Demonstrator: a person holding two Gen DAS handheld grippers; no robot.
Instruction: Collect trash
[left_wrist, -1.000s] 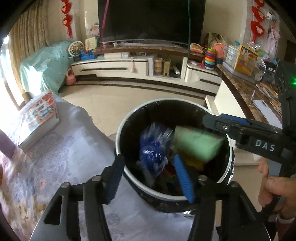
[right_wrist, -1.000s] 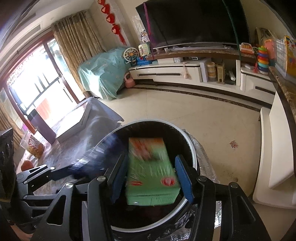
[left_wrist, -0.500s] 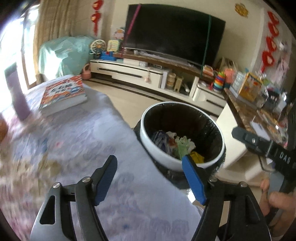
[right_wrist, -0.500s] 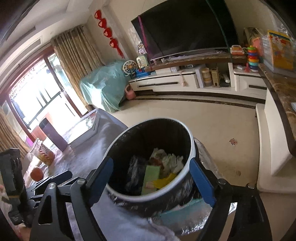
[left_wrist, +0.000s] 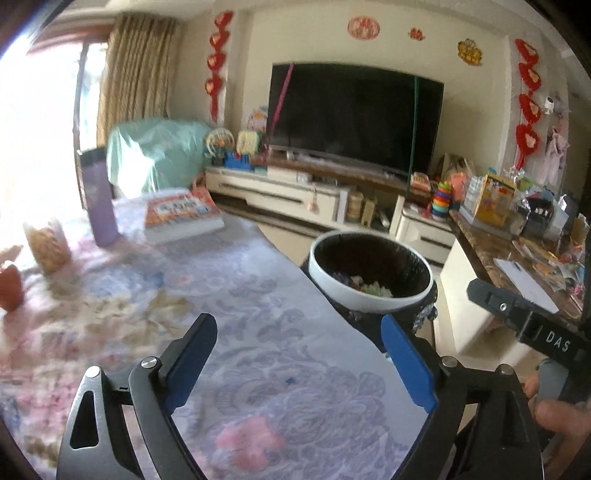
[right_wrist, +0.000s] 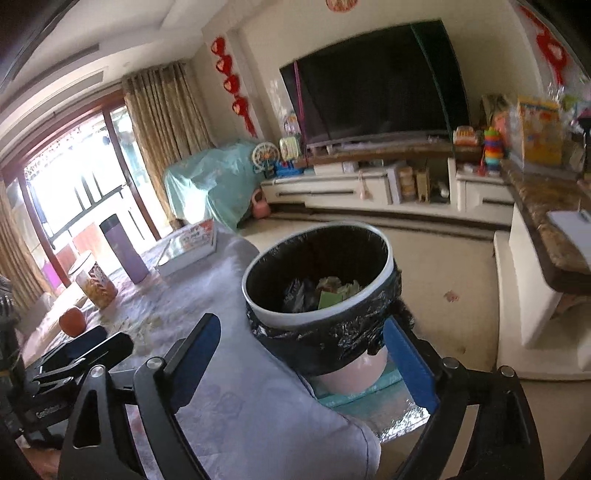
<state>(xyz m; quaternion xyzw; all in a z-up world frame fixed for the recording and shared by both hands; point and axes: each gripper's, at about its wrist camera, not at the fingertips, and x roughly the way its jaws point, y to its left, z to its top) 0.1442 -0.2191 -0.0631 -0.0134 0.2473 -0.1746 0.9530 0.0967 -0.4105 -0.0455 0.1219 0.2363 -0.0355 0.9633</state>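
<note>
The trash bin (left_wrist: 369, 301), white-rimmed with a black liner, stands off the table's right edge. Inside it lie a green box (right_wrist: 328, 298), a blue wrapper (right_wrist: 297, 295) and crumpled scraps. My left gripper (left_wrist: 295, 332) hovers over the flowered tablecloth (left_wrist: 258, 288), short of the bin; its jaws are opening with nothing between them. My right gripper (right_wrist: 301, 325) sits back from the bin (right_wrist: 295, 319), jaws opening around empty air in front of the bin's side. One right finger (left_wrist: 517, 317) shows in the left wrist view, above a hand.
On the far table stand a book (left_wrist: 181, 214), a purple tumbler (left_wrist: 98, 199), a snack jar (left_wrist: 48, 247) and a red-orange fruit (left_wrist: 9, 288). A cluttered marble counter (left_wrist: 517, 251) runs along the right. The TV cabinet (left_wrist: 295, 199) lines the back wall.
The green box left the right gripper and the blue wrapper left the left one; both now lie in the bin. Both grippers drew back from the bin and their jaws spread wide.
</note>
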